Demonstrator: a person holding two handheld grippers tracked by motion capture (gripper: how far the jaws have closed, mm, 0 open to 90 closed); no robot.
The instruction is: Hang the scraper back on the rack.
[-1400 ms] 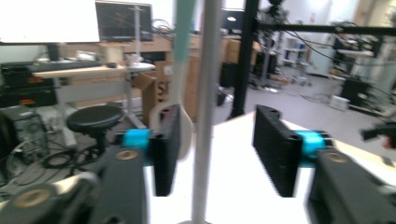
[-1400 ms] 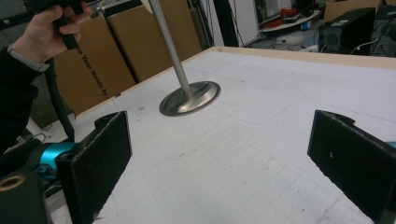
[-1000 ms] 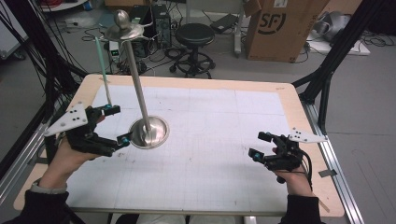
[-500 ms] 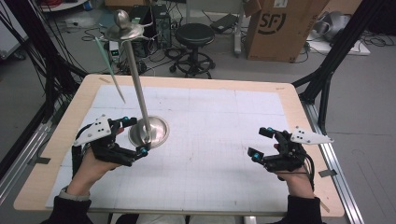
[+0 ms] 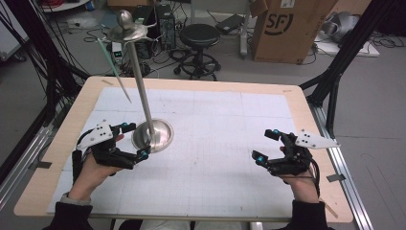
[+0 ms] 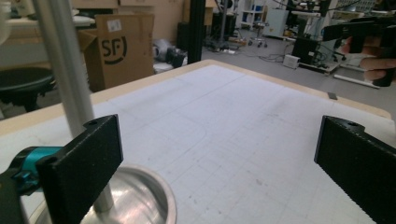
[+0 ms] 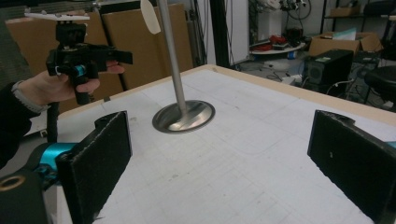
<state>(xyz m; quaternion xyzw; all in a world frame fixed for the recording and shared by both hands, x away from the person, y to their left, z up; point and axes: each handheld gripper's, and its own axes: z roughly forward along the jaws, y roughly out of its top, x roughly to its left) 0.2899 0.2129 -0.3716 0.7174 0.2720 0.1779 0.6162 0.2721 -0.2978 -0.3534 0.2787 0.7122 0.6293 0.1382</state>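
A tall metal stand has a round base [image 5: 152, 135] on the white mat and a pole [image 5: 139, 81] that rises to a hooked top [image 5: 125, 28]. A thin pale green stick [image 5: 115, 69] hangs slanted from that top, its lower end free. My left gripper [image 5: 135, 139] is open just left of the base, with its jaws on either side of the base's near-left edge. In the left gripper view the pole [image 6: 65, 70] and base [image 6: 135, 196] sit by the left jaw. My right gripper [image 5: 265, 145] is open and holds nothing, low over the mat at the right.
The wooden table [image 5: 306, 124] carries a white gridded mat [image 5: 215, 143]. Behind the table stand a black stool [image 5: 199, 36] and a cardboard box [image 5: 287, 28]. Black frame legs [image 5: 335, 72] rise at the right, and cables lie on the floor at the back left.
My left gripper has moved right, from by the stick's lower end to the stand's base. The stick's lower end has swung right and hangs free. The right gripper has barely moved.
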